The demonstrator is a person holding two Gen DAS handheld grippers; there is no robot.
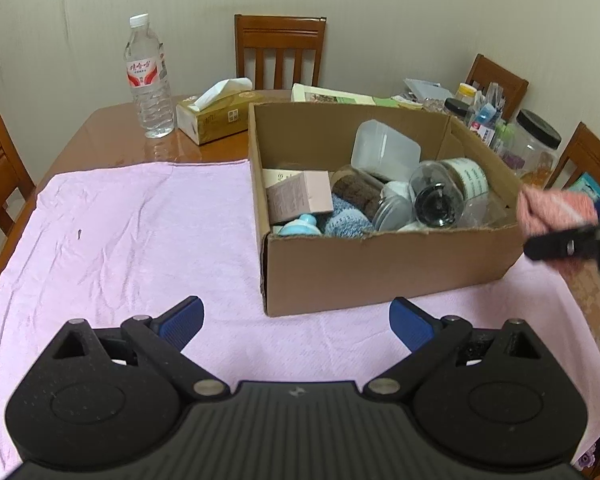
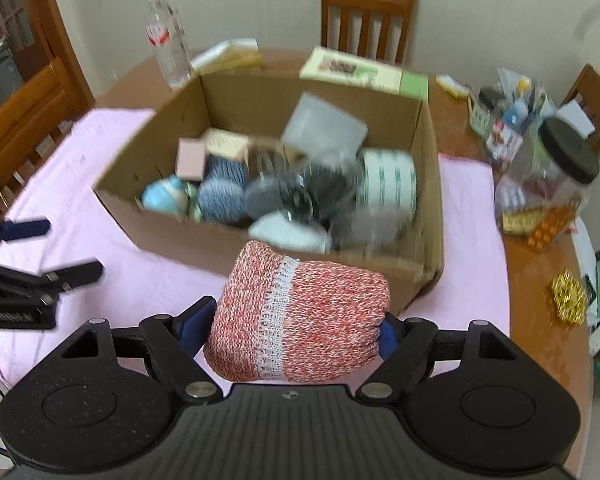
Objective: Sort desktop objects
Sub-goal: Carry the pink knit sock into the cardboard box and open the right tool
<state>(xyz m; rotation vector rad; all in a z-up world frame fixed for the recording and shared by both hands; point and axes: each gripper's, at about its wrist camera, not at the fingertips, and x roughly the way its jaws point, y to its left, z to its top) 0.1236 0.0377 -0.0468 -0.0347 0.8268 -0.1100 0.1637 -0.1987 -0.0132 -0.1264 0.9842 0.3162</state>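
Sock carried toward the cardboard box [image 2: 228,248]

The rolled sock [image 2: 300,312] is clenched by the right gripper [image 2: 296,328] just before the box, presumably for dropping in; the left gripper [image 1: 296,320] is held released.

Red-and-white flecked knit sock [image 2: 300,312], brown cardboard box [image 1: 380,268], pink cloth [image 1: 132,240].
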